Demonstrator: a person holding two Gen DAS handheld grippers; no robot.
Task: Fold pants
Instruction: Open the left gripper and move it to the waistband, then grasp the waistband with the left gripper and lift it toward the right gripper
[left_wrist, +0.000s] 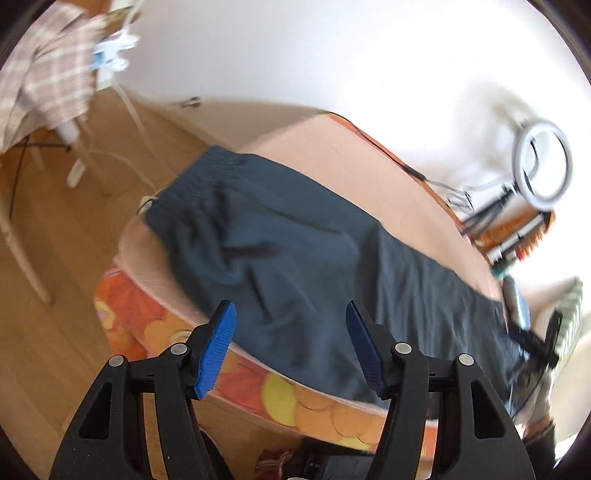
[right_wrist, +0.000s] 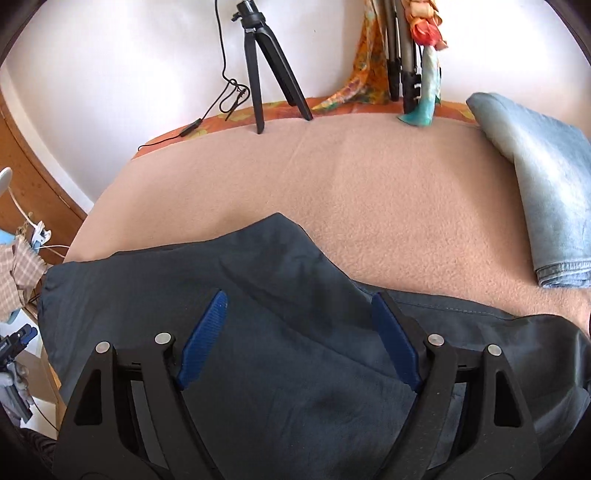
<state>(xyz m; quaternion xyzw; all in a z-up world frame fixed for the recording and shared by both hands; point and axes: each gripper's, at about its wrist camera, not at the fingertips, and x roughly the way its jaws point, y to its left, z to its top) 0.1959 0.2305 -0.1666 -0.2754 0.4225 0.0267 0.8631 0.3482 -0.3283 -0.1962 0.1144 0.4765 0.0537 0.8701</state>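
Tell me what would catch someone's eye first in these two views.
The dark pants dominate, spread flat across the peach blanket on the bed, waistband toward the floor-side end in the left wrist view. Both the left gripper and the right gripper stand open above the fabric, gripping nothing. Folded light blue jeans lie at the blanket's right edge, beside a black tripod by the wall.

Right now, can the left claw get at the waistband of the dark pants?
Probably yes. The left claw is open and empty above the pants, and the waistband lies flat and uncovered on the blanket, with nothing between them.
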